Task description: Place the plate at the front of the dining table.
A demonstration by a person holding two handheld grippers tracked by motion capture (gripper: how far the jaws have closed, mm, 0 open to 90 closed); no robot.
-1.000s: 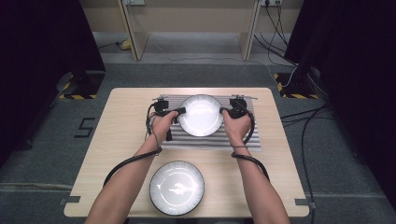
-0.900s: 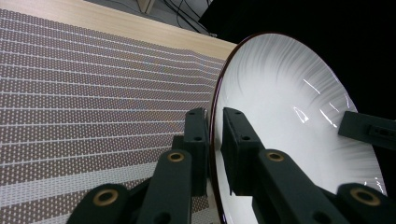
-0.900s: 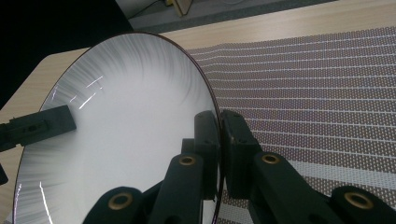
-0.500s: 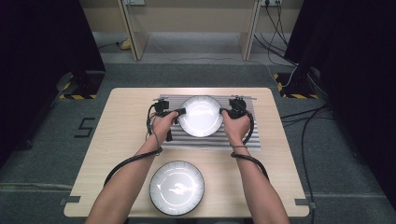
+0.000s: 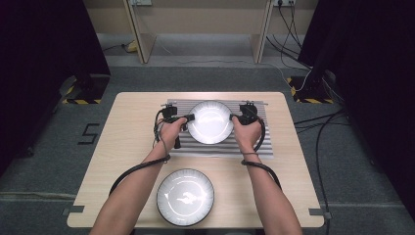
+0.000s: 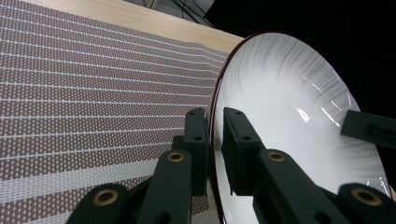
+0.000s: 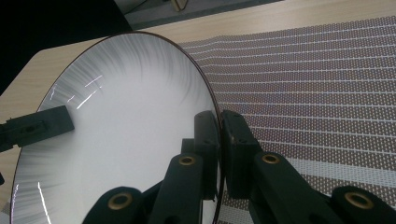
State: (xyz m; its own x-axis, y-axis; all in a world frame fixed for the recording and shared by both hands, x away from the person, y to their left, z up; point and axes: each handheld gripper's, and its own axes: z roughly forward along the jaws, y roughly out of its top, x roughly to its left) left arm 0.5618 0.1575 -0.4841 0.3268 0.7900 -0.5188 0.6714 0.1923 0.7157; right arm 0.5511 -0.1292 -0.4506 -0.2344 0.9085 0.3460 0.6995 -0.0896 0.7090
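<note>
1. The wooden table [image 5: 132,147] carries everything; places below are given relative to the striped placemat [image 5: 215,149] lying across its far half.
2. The placemat, grey with pale lines, sits centred toward the table's far edge. Its weave shows close up in the left gripper view [image 6: 93,93] and the right gripper view [image 7: 317,84].
3. A second plate [image 5: 185,197], white with a dark rim, rests on bare wood on the near side of the placemat, well apart from it and untouched by either hand.
4. The held plate [image 5: 211,122], also white with a thin dark rim, is over the middle of the placemat. Both gripper views show its rim tilted up off the weave, so I judge it lifted rather than resting, though from above I cannot tell how high.
5. The left gripper [image 5: 188,118] is at the placemat's left part, jaws nearly closed, pinching the plate's left rim [image 6: 212,140] with one pad on each face.
6. The right gripper [image 5: 234,117] is at the placemat's right part, clamped the same way on the opposite rim [image 7: 218,140].
7. Progress, as I judge it: the two-handed grip is made and the plate is carried level between the hands. Setting it down and letting go remain, and the near plate is unhandled.
</note>
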